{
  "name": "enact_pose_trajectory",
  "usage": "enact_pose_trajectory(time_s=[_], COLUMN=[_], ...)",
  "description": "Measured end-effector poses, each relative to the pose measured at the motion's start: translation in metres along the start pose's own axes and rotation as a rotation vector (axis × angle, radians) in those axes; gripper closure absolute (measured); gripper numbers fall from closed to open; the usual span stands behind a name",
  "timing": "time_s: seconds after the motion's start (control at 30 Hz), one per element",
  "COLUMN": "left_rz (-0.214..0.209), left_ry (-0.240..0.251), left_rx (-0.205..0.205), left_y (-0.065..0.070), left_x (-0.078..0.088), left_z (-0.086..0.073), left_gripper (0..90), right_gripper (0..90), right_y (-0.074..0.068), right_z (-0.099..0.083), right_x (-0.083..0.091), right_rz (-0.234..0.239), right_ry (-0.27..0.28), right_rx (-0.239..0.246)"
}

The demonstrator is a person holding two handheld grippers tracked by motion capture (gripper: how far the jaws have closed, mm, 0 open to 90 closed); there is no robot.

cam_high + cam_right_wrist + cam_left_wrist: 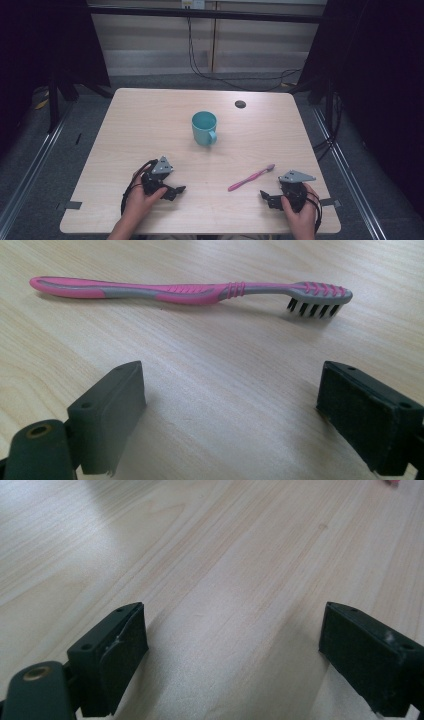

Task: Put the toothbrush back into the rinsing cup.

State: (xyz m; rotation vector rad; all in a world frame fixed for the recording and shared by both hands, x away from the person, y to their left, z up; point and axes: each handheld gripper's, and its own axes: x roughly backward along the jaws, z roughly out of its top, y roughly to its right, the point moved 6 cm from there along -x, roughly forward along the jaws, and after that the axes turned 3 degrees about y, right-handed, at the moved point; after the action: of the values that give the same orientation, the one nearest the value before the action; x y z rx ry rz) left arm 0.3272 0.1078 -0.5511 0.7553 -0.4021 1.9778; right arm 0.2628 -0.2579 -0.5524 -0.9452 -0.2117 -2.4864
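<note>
The right claw [230,415] is wide open and holds nothing; the left claw [232,650] is open too. The pink toothbrush [190,291] lies flat on the desk [150,125], at 10 o'clock from the right claw. Being thin and low, it could slip or skid away. The cup [204,128] hides what is inside.

Overhead forward-down camera; two low close-ups over table [150,115].
</note>
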Motion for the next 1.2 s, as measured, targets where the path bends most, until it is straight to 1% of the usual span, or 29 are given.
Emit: enact_pose_trajectory(time_s=[0.33,0.37,0.43,0.47,0.63,0.7,0.73,0.77,0.8,0.83,0.87,0.9,0.93,0.97,1.0,1.03,1.07,1.13,1.17,1.2], left_rz=[-0.005,-0.005,-0.017,-0.019,-0.015,-0.020,-0.036,-0.036,-0.041,-0.041,-0.050,-0.050,-0.065,-0.065,-0.081,-0.090,-0.099,-0.116,-0.128,-0.134], left_ry=[-0.001,-0.001,-0.016,-0.013,-0.011,-0.012,-0.002,-0.002,-0.021,-0.021,-0.050,-0.050,-0.075,-0.075,-0.090,-0.125,-0.145,-0.152,-0.180,-0.181], left_rx=[0.000,0.000,-0.015,-0.013,-0.010,-0.014,-0.025,-0.025,-0.028,-0.028,-0.024,-0.024,-0.025,-0.025,-0.028,-0.062,-0.073,-0.061,-0.089,-0.082], left_y=[0.000,0.000,0.001,0.001,0.002,0.002,0.003,0.003,0.004,0.004,0.007,0.007,0.011,0.011,0.014,0.016,0.019,0.025,0.027,0.030], left_x=[0.000,0.000,-0.001,-0.002,-0.002,-0.002,-0.002,-0.002,-0.002,-0.002,-0.005,-0.005,-0.008,-0.008,-0.010,-0.013,-0.015,-0.018,-0.019,-0.021], left_z=[0.000,0.000,0.000,0.000,0.001,0.001,0.003,0.003,0.006,0.006,0.010,0.010,0.015,0.015,0.018,0.022,0.026,0.033,0.038,0.042], left_gripper=[11.2,10.7,8.0,6.9,6.9,8.5,12.8,17.9,18.5,18.6,18.8,19.4,20.2,20.2,20.4,20.9,21.3,22.4,23.2,23.4], right_gripper=[11.2,11.2,11.2,11.2,11.2,11.2,11.2,11.2,11.2,11.2,11.2,11.2,11.2,11.2,11.2,11.3,11.3,11.2,11.3,11.2], right_y=[0.000,0.000,0.000,0.000,0.000,0.000,0.000,0.000,0.000,0.000,0.000,0.000,0.000,0.000,0.000,0.000,0.000,0.000,0.000,0.000], right_z=[0.000,0.000,0.000,0.000,0.000,0.000,0.000,0.000,0.000,0.000,0.000,0.000,0.000,0.000,0.000,0.000,0.000,0.000,0.000,0.000], right_x=[0.000,0.000,0.000,0.000,0.000,0.000,0.000,0.000,0.000,0.000,0.000,0.000,0.000,0.000,0.000,0.000,0.000,0.000,0.000,0.000], right_rz=[0.000,0.000,0.000,0.000,0.000,0.000,0.000,0.000,0.000,0.000,0.000,0.000,0.000,0.000,0.000,0.000,0.000,0.001,0.001,0.001], right_ry=[0.000,0.000,0.001,0.000,0.000,0.000,0.000,0.001,0.000,0.000,0.000,0.000,0.001,0.001,0.000,0.001,0.001,0.001,0.001,0.000], right_rx=[0.001,0.000,0.000,0.000,0.000,0.001,0.001,0.001,0.001,0.001,0.001,0.001,0.001,0.001,0.001,0.001,0.001,0.001,0.001,0.001])
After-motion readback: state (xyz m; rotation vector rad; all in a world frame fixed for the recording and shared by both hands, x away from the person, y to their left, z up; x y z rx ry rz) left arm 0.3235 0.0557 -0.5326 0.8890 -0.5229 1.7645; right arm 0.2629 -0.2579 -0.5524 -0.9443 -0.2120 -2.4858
